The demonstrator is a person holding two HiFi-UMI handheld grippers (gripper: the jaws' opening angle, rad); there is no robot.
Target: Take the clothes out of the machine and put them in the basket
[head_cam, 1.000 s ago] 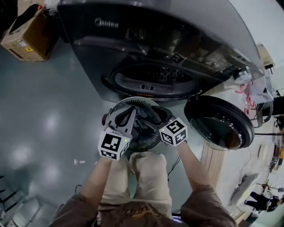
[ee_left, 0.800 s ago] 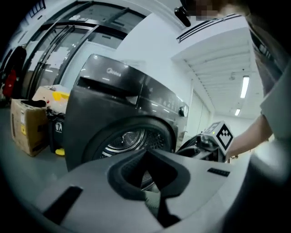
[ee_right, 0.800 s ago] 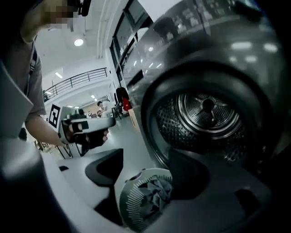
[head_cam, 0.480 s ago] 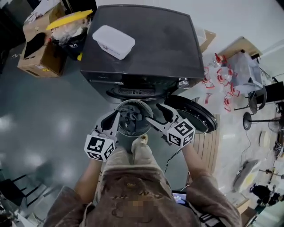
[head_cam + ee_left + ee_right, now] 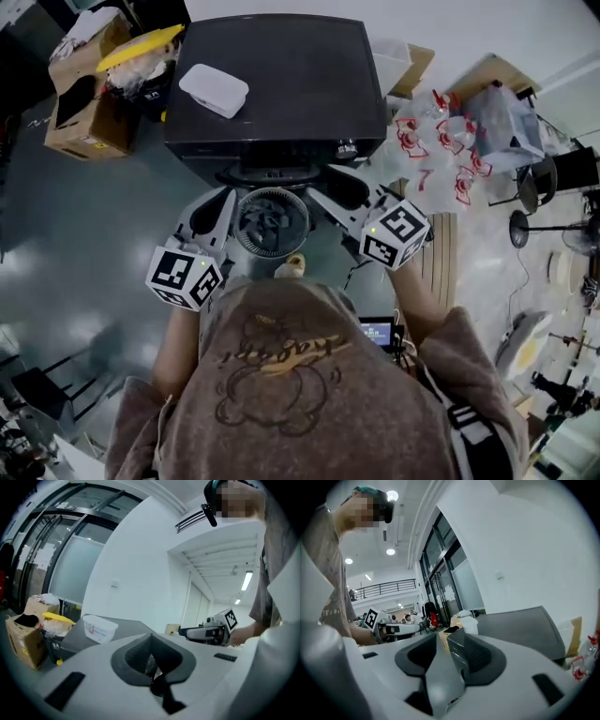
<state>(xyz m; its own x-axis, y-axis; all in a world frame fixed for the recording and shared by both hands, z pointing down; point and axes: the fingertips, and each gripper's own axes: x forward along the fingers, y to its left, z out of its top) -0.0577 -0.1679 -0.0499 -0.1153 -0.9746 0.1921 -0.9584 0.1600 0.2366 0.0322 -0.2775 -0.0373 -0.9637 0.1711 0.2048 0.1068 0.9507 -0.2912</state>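
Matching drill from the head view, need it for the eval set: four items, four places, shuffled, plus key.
Items:
1. white container
2. basket
3. cardboard box
4. dark clothes

Places:
A. beside the washing machine, at its left in the head view
B. on top of the washing machine
C. directly in front of the washing machine
D. inside the basket

Pairs: 1-B, 2-C, 3-A, 4-D

Below and between the left claw and right claw, clothes in the basket blur into one dark heap. Beyond them, the machine's drum opening mostly hides beneath its own top.
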